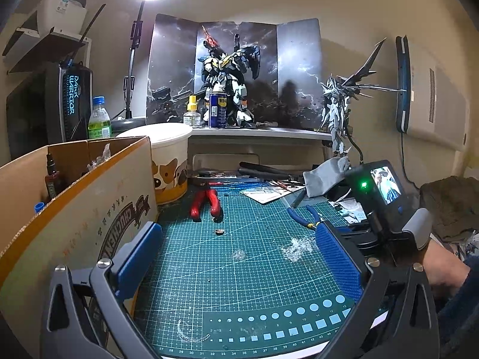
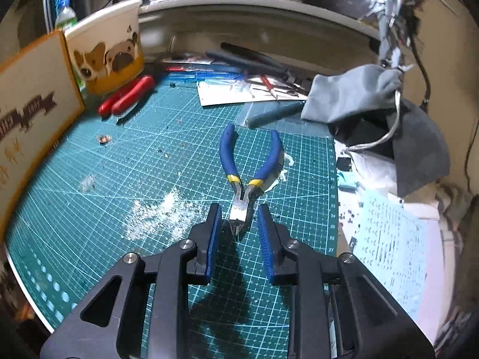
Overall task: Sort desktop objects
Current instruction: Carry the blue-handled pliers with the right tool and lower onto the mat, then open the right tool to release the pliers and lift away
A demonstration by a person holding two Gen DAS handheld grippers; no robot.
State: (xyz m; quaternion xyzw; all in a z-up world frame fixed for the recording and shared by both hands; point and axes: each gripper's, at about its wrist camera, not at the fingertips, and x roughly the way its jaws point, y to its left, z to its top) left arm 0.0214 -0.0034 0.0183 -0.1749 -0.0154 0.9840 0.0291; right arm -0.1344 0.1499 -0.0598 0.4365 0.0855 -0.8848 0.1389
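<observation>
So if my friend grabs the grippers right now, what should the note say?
Left gripper: open, empty, above the green mat, beside the cardboard box.
Right gripper: open, its pads on either side of the metal nose of the blue pliers, not squeezing yet.
The blue pliers and red pliers lie on the mat.
Done: some things, like a marker, are already in the box.
Left: grip the blue pliers and sort them, then probably the red ones.
</observation>
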